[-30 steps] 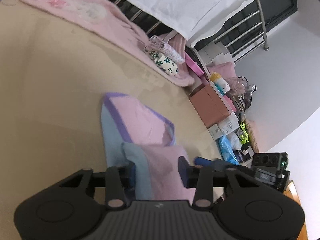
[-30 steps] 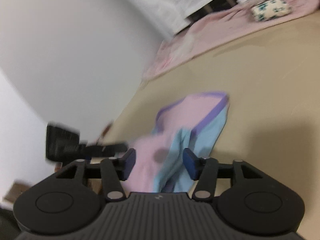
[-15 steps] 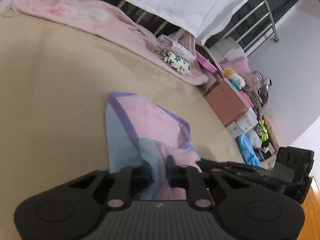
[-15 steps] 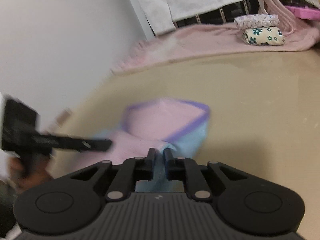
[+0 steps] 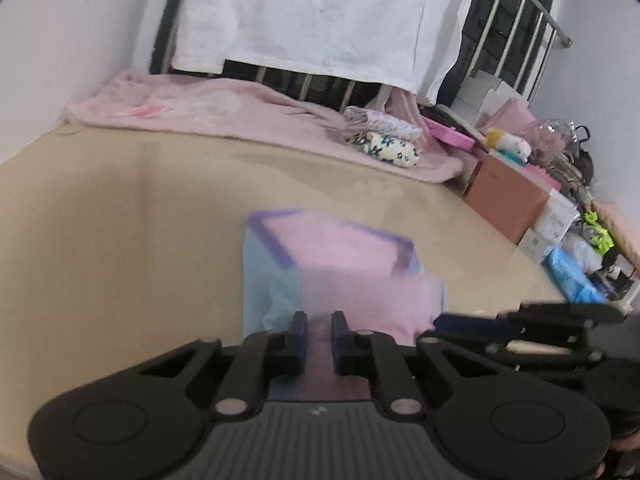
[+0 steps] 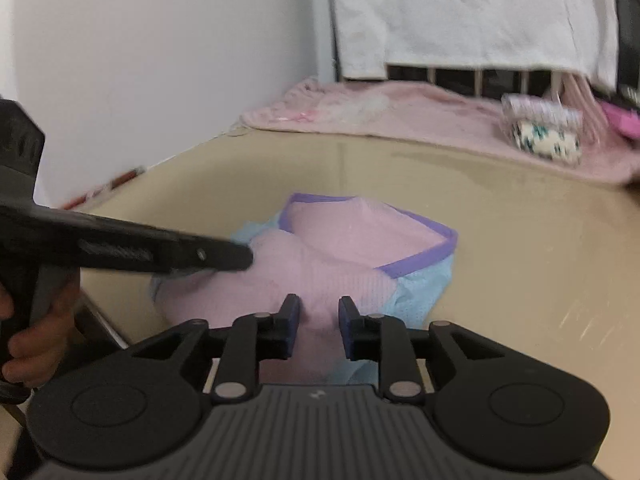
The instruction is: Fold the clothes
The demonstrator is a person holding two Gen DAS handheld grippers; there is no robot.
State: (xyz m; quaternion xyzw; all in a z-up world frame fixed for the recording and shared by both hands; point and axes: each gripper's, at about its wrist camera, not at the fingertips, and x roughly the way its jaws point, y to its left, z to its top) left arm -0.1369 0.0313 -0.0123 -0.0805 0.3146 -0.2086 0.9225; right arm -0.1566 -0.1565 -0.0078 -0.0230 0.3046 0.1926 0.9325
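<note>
Garment [image 5: 340,264] in pink and light blue with purple trim lies partly folded on the tan bed surface [image 5: 120,208], well in front of the pink blanket [image 5: 224,108] that runs along the far edge under the white sheet [image 5: 320,12] hung on the metal rail. Half a second ago the left gripper [image 5: 319,338] looked across the bed at a slant; now it faces the blanket almost squarely, and its jaws stand a narrow gap apart with pink cloth between them, much as before. The right gripper [image 6: 319,326] had its jaws nearly together on the cloth half a second ago; now they stand a little wider, with a bunched ridge of pink fabric rising between them. Whether the pads of either gripper truly press the cloth cannot be told, since the near edge of the garment is hidden behind the gripper bodies.

In the right wrist view the left gripper's fingers [image 6: 208,256] reach in from the left side of the garment and touch its near-left corner, with a hand [image 6: 32,344] on the handle at the picture's edge, cut off. In the left wrist view the right gripper [image 5: 480,326] shows beside the garment's near-right corner, its tip blurred.

The garment's far edge is smeared by motion in the left wrist view. A flowered bundle [image 5: 384,148] rests on the blanket, beyond the garment to the right; boxes [image 5: 508,196] and clutter past it are too small to make out.
</note>
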